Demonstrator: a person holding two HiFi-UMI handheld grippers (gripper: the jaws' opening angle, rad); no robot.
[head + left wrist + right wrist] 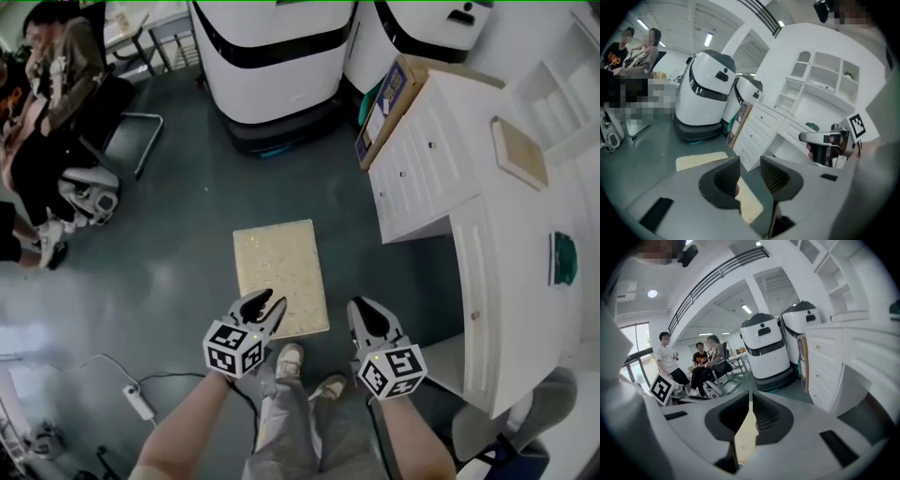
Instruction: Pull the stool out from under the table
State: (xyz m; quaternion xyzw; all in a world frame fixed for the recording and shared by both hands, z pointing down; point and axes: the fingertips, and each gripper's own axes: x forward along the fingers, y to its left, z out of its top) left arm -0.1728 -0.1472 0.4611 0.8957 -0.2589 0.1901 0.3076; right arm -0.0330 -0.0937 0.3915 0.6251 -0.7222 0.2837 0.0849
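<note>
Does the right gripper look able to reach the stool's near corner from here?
Probably yes: the right gripper hangs just beside the stool, only floor between, though its jaws look shut.

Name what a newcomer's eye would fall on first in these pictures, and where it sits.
The cream-topped stool stands on the grey floor, just beyond the left gripper and right gripper, left of the white desk. Behind it, two big white machines fill the top of the head view, with seated people at the far left.
</note>
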